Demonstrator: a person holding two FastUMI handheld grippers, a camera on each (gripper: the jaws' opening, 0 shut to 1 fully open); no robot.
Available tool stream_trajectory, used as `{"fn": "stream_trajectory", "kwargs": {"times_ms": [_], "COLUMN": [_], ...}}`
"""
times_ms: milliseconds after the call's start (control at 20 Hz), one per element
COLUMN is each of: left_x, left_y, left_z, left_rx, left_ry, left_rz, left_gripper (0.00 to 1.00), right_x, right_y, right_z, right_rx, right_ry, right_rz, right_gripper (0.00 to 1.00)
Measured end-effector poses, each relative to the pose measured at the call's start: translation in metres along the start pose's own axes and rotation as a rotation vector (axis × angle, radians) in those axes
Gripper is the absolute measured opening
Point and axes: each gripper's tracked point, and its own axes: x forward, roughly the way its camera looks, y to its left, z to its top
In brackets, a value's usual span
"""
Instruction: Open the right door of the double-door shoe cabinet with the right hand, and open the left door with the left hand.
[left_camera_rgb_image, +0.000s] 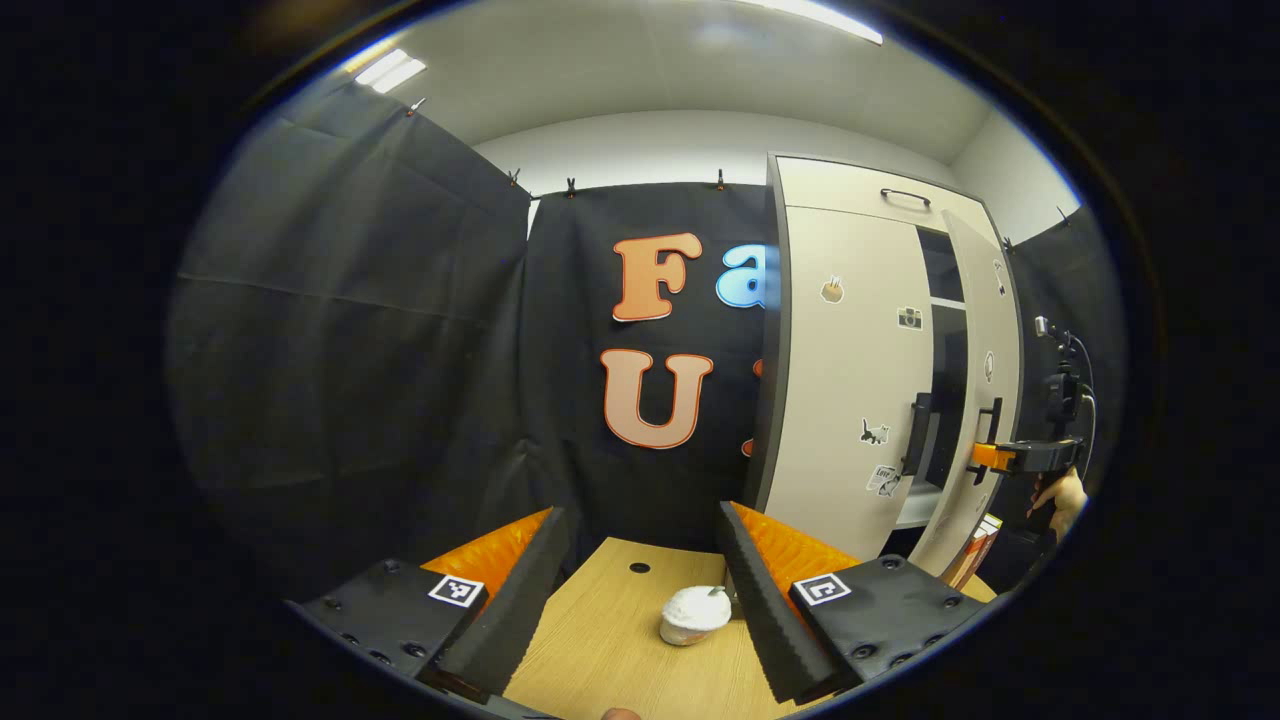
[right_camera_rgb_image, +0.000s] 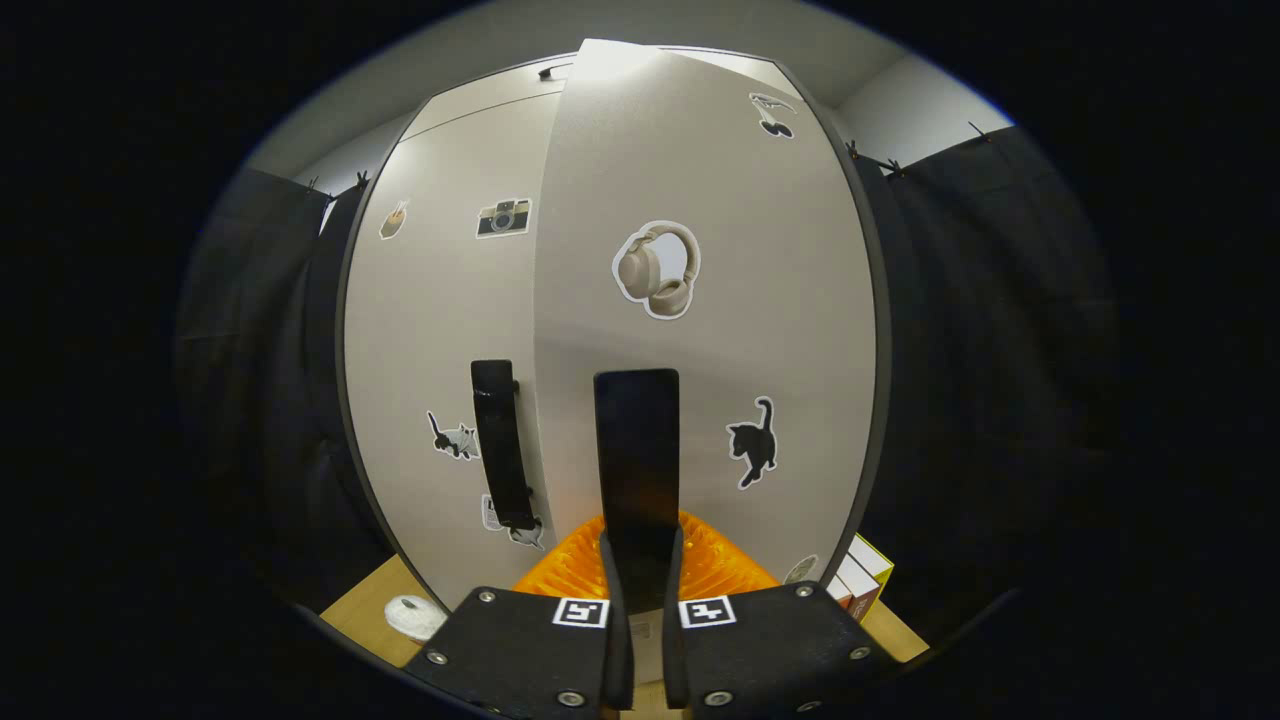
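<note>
The beige shoe cabinet (left_camera_rgb_image: 860, 190) stands to the right in the left gripper view. Its left door (left_camera_rgb_image: 850, 400) is closed, with a black handle (left_camera_rgb_image: 917, 435). The right door (left_camera_rgb_image: 985, 340) has swung partly out, leaving a dark gap. My right gripper (left_camera_rgb_image: 988, 457) sits on that door's handle, held by a hand (left_camera_rgb_image: 1060, 497). In the right gripper view, my right gripper (right_camera_rgb_image: 640, 560) is shut on the right door's black handle (right_camera_rgb_image: 637, 450). The right door (right_camera_rgb_image: 720, 180) stands forward of the left door (right_camera_rgb_image: 440, 320) and its handle (right_camera_rgb_image: 500, 445). My left gripper (left_camera_rgb_image: 640, 590) hangs open over the table, well left of the cabinet.
A wooden table (left_camera_rgb_image: 600, 660) lies under my left gripper, with a small white tub (left_camera_rgb_image: 693, 613) between the fingers' line and a round hole (left_camera_rgb_image: 640, 567) behind it. Boxes (right_camera_rgb_image: 860, 580) stand at the cabinet's lower right. The white tub (right_camera_rgb_image: 415, 615) also lies at the cabinet's lower left.
</note>
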Motion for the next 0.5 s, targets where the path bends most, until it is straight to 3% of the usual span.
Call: {"fn": "stream_trajectory", "kwargs": {"times_ms": [150, 500], "left_x": [0.004, 0.018], "left_y": [-0.008, -0.033], "left_z": [0.0, -0.001], "left_rx": [0.001, -0.012], "left_ry": [-0.002, -0.001], "left_rz": [-0.017, -0.06], "left_gripper": [0.96, 0.97], "right_x": [-0.006, -0.021], "right_y": [-0.004, -0.027], "right_z": [0.001, 0.001], "right_rx": [0.009, -0.002], "right_ry": [-0.014, -0.022], "right_rz": [-0.01, -0.065], "right_gripper": [0.06, 0.05]}}
